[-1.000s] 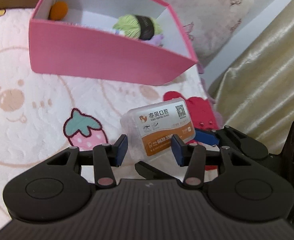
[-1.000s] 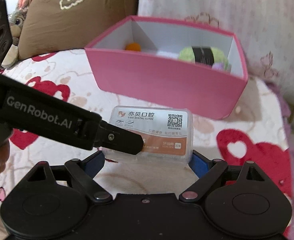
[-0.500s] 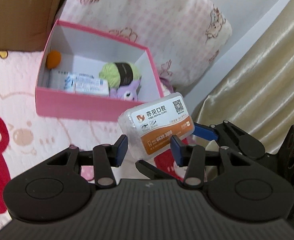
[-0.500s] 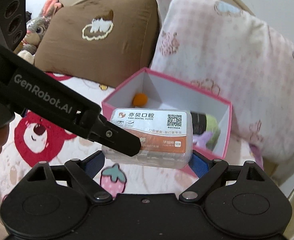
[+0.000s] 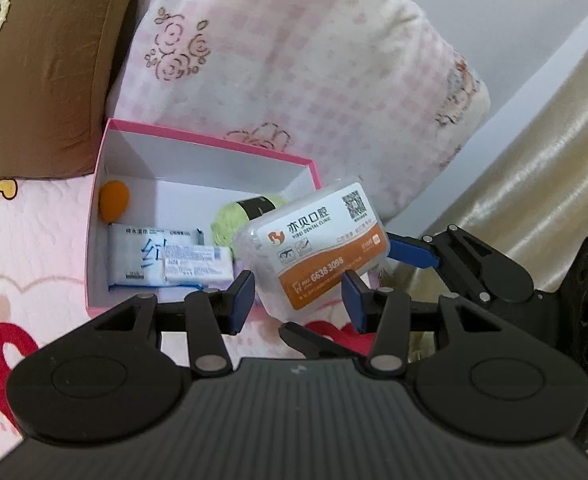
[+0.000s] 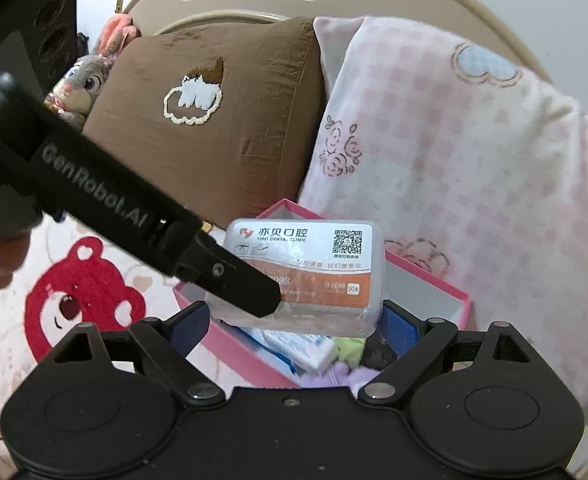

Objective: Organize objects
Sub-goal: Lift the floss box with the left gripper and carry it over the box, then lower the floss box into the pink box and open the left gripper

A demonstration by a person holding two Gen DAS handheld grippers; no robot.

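We are holding the clear plastic floss-pick case (image 5: 313, 244) up in the air over the near edge of the pink box (image 5: 214, 152), which is sitting on the bed against the checked pillow (image 5: 313, 60); both tools are gripping it at once. Our right tool (image 6: 294, 322) is standing wide, its blue pads pressing on the two short ends of the case; our left tool (image 5: 297, 294) is set narrower and is pinching the case across one corner, its black finger lying over the orange label in the right wrist view. Inside the box we are seeing an orange sponge (image 5: 114, 196), a wet-wipe pack (image 5: 166, 258) and a green yarn ball (image 5: 242, 216). We are judging the case light, stiff and rather slippery, with a thin shell that could flex or pop open under hard squeezing; the short ends seem the soundest hold, since the flat lidded faces may give. The bare floor between sponge and yarn looks the likeliest place to set it.
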